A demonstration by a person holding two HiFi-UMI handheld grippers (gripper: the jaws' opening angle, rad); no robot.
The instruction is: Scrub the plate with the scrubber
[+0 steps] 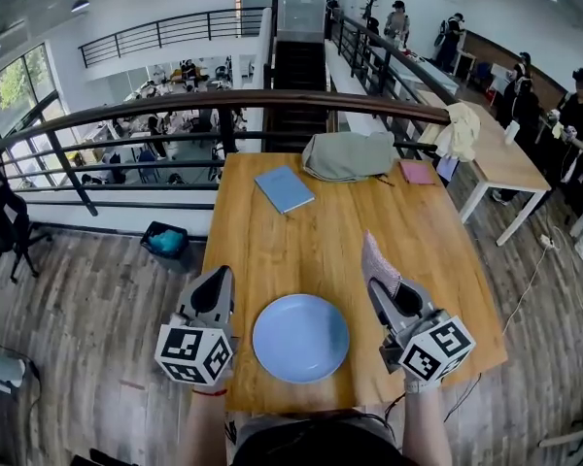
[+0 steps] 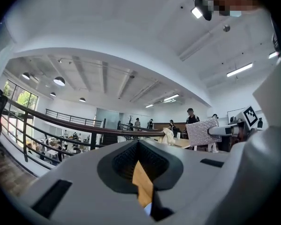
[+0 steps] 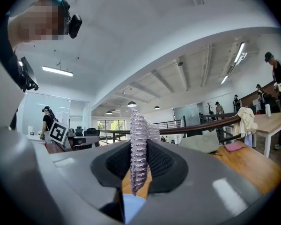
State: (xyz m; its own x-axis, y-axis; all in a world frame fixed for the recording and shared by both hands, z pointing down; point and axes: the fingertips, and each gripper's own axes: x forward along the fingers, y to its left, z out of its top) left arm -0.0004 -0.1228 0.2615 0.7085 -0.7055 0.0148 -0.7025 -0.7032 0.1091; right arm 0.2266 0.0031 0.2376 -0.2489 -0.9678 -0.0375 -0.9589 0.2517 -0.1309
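Note:
A round light-blue plate (image 1: 300, 338) lies on the wooden table (image 1: 321, 231) near its front edge, between my two grippers. My right gripper (image 1: 377, 278) is held right of the plate and is shut on a flat pinkish-grey scrubber (image 1: 379, 263), which sticks up past its jaws. In the right gripper view the scrubber (image 3: 138, 146) stands edge-on between the jaws, with a sliver of the plate (image 3: 131, 207) below. My left gripper (image 1: 219, 282) hovers left of the plate, jaws shut and empty. From the left gripper view, the scrubber (image 2: 203, 131) shows at the right.
A blue notebook (image 1: 284, 189), a grey-green bag (image 1: 350, 155) and a pink booklet (image 1: 417, 172) lie at the table's far end. A dark railing (image 1: 223, 105) runs behind the table. Another table (image 1: 500, 158) with people around it stands at the right.

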